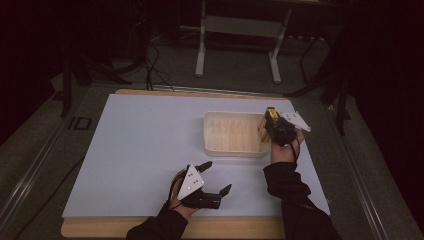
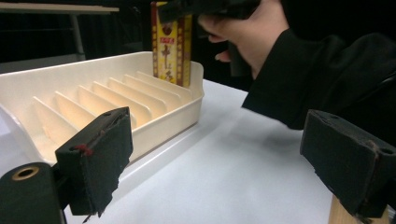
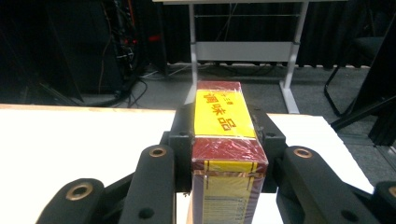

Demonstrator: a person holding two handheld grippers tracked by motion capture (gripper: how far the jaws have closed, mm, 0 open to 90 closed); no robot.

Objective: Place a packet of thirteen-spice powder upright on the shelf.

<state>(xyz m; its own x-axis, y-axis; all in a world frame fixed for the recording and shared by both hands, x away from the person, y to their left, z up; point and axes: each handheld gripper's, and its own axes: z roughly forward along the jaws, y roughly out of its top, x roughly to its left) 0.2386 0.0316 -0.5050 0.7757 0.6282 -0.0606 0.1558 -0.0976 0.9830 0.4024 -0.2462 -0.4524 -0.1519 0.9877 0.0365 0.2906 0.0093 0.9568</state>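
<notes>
We see the right gripper (image 1: 272,127) clamping a red-yellow box (image 1: 265,125) upright at the right end of the cream tray (image 1: 235,151); the left gripper (image 1: 215,179) rests wide open near the worktop's (image 1: 140,150) front edge.

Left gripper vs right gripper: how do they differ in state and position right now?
The left gripper is open with its jaws spread wide and nothing between them; the right gripper is shut on the red and yellow box. The left gripper sits low over the bare white table near the front edge; the right gripper is at the right end of the cream slotted tray, holding the box upright there. Both are hand-held with black jaws.
</notes>
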